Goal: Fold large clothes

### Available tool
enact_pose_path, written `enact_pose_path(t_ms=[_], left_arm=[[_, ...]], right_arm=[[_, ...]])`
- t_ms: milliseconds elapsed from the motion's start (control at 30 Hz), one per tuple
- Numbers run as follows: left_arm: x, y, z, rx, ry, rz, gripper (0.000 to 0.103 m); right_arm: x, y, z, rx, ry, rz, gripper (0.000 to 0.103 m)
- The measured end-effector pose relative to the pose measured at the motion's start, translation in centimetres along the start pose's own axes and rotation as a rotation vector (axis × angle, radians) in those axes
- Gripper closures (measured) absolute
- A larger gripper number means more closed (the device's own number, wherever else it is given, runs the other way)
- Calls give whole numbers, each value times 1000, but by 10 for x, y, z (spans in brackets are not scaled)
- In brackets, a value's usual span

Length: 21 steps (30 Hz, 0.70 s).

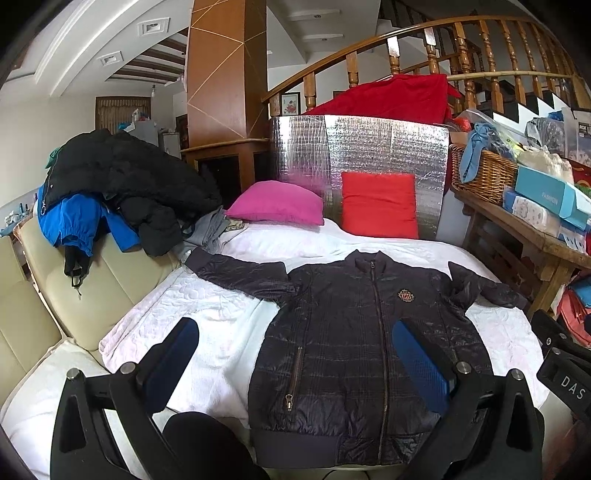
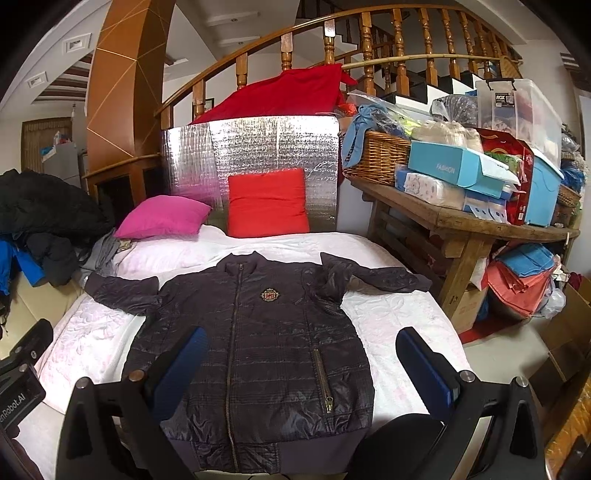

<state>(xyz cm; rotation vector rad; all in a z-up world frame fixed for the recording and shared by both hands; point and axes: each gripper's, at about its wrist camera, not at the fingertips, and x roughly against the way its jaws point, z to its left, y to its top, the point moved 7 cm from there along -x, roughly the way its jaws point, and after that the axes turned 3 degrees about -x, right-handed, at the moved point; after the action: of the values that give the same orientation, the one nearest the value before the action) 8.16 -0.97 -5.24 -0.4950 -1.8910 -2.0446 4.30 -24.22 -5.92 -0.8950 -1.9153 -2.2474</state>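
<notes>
1. White bedding covers the bed [image 1: 207, 317] [image 2: 391, 317], which fills the middle of the room below a wooden stair railing [image 1: 406, 40] [image 2: 295, 33].
2. Behind the bed stands a silver foil panel [image 1: 369, 147] [image 2: 258, 144], with a red pillow [image 1: 380, 205] [image 2: 267, 203] leaning against it and a pink pillow [image 1: 277, 203] [image 2: 162, 216] lying just beside that.
3. On one side, a heap of black and blue coats [image 1: 110, 184] [image 2: 33, 221] sits on a cream sofa [image 1: 74, 291].
4. On the other side, a wooden table [image 1: 532, 236] [image 2: 472, 229] carries a wicker basket [image 1: 484, 173] [image 2: 376, 157] and boxes.
5. Flat on the bedding lies the dark quilted jacket [image 1: 343, 354] [image 2: 266, 339], face up, zipped, collar toward the pillows, both sleeves spread outward, hem at the near edge.
6. Above the hem hovers the left gripper [image 1: 295, 363], jaws spread wide, holding nothing; one blue pad is over the jacket, the other over bare bedding.
7. Beside it, the right gripper [image 2: 299, 369] is also spread wide and empty, straddling the jacket's other side.
</notes>
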Motion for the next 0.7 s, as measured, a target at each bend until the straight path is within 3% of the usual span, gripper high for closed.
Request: enact_pose_path(t_ms=[700], left_arm=[[-4, -3, -1, -1, -8, 7, 0]], right_arm=[[1, 0, -1, 0, -11, -5, 0]])
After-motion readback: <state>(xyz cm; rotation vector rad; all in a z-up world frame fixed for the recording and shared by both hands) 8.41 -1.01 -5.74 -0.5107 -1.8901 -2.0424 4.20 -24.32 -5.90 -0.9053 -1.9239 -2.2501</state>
